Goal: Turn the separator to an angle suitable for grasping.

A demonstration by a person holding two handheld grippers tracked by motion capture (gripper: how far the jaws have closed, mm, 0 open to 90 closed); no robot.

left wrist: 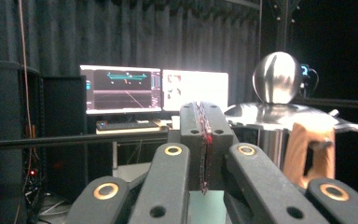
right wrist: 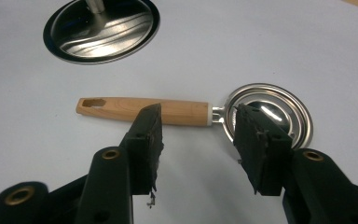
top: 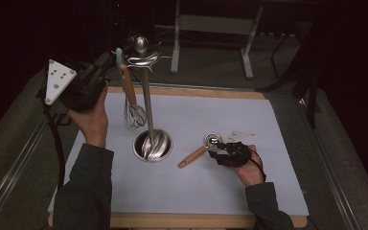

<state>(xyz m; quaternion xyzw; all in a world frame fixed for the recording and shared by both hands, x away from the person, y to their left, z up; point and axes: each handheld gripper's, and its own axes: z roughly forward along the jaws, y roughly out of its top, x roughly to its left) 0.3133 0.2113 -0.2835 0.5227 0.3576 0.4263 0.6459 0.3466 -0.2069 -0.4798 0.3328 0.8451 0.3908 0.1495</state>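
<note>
A steel utensil stand rises from a round base to a hook disc and ball top. From the disc hangs a whisk by its wooden handle. My left gripper is raised beside that handle, its pads pressed together with nothing visible between them. A ladle with a wooden handle and a steel bowl lies on the mat. My right gripper stands open just in front of the ladle's neck, one jaw on each side, pads apart from it.
A white mat covers a wooden board on the dark table. The stand's base lies left of the ladle. A metal frame stands behind the table. Lit monitors glow beyond the left gripper.
</note>
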